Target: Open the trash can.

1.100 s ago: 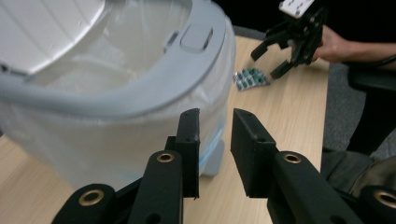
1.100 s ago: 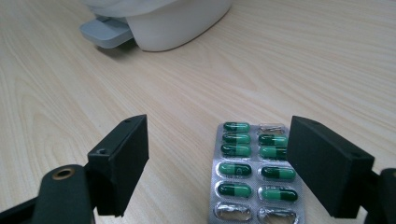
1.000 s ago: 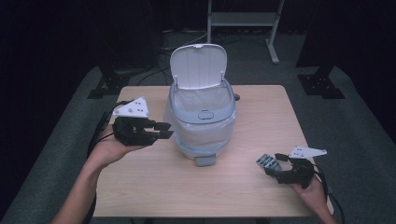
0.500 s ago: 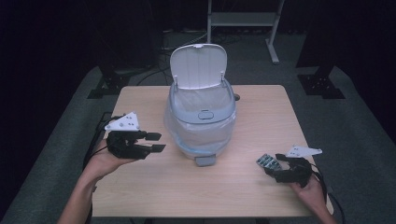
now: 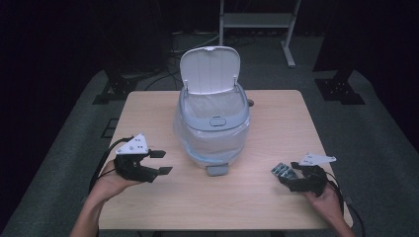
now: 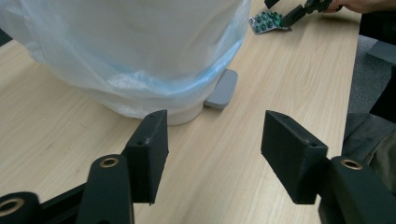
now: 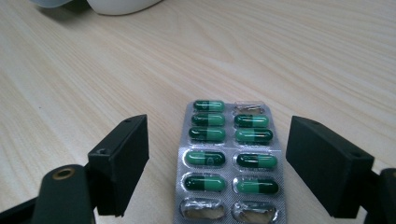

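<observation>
On the pale wooden table (image 5: 163, 212), a silver blister strip of green capsules (image 7: 227, 163) lies flat, bracketed untouched by the right gripper (image 7: 217, 161)'s wide jaws, so it could be skidded away if clamped unevenly, while the left gripper (image 6: 212, 151), empty, has just been opening.

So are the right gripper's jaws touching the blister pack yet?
Apart. In the right gripper view, the blister pack lies flat between the open jaws, bare table showing either side.
</observation>
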Action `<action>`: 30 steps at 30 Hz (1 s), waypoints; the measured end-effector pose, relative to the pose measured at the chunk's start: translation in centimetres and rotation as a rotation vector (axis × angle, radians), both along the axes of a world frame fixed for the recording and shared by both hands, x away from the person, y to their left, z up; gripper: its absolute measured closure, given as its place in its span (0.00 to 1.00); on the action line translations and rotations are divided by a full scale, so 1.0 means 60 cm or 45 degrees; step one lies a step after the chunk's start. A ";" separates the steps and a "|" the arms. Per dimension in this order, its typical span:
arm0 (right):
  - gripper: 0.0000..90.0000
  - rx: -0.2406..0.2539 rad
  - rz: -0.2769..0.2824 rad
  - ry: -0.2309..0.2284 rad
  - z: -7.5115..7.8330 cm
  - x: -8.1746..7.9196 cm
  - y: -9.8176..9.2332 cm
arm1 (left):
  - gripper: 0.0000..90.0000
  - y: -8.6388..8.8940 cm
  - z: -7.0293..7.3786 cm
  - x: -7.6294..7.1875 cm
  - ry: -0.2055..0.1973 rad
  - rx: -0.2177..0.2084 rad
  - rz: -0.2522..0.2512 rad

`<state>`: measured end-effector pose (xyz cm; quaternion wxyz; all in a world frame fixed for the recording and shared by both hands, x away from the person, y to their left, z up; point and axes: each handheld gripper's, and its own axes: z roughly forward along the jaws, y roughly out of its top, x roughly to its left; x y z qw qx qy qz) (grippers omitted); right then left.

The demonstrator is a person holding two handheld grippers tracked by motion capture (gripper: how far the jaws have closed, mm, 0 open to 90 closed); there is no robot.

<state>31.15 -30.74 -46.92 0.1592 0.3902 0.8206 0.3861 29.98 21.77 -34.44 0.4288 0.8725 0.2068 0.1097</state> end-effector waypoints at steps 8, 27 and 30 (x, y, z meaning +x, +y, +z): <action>0.22 -0.029 -0.009 0.007 -0.005 0.005 0.003 | 0.35 0.009 -0.030 -0.007 -0.016 0.025 0.049; 0.30 -0.104 -0.024 0.040 -0.015 0.010 0.010 | 0.25 0.011 -0.095 -0.014 0.002 0.045 0.096; 0.34 -0.116 -0.022 0.043 -0.015 0.010 0.011 | 0.23 0.009 -0.100 -0.014 0.005 0.043 0.098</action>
